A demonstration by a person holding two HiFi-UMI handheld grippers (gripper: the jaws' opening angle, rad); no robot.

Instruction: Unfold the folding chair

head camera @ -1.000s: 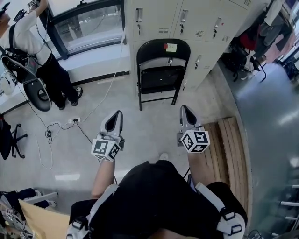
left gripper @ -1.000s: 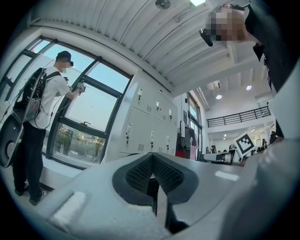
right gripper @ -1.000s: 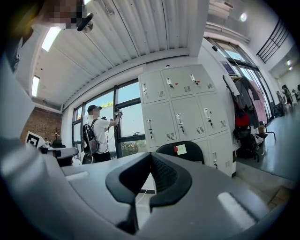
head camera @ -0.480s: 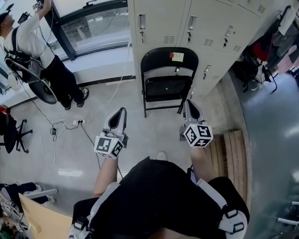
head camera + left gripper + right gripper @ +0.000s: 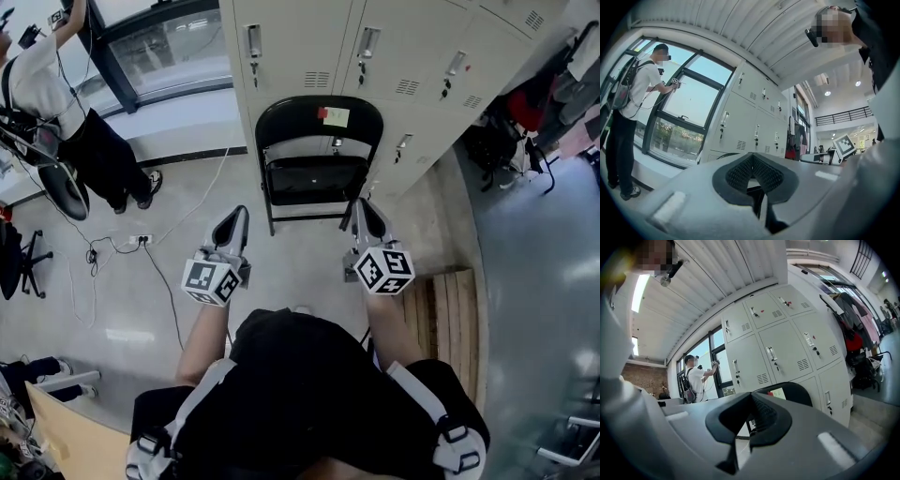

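Since a second ago I have carried both grippers forward, and the folding chair (image 5: 317, 141) now sits closer above them in the head view, where a clear stretch of floor lay between us before. The chair stands in the upper middle of the frame with its back against the grey lockers (image 5: 412, 56). It is black, with a thin tube frame, a rounded back panel and a dark seat panel hanging just below it. A small red and pale yellow label is stuck near the top of the back. Its legs rest on the floor. My left gripper (image 5: 238, 216) is at the centre left, near the chair's lower left leg but apart from it, its jaws pressed together on nothing. My right gripper (image 5: 361, 208) is at the centre right, jaws likewise pressed together and empty. Its tip overlaps the seat's lower right corner in the picture, and I cannot tell whether it touches. A person (image 5: 56, 103) stands by the window (image 5: 173, 47) at the upper left.
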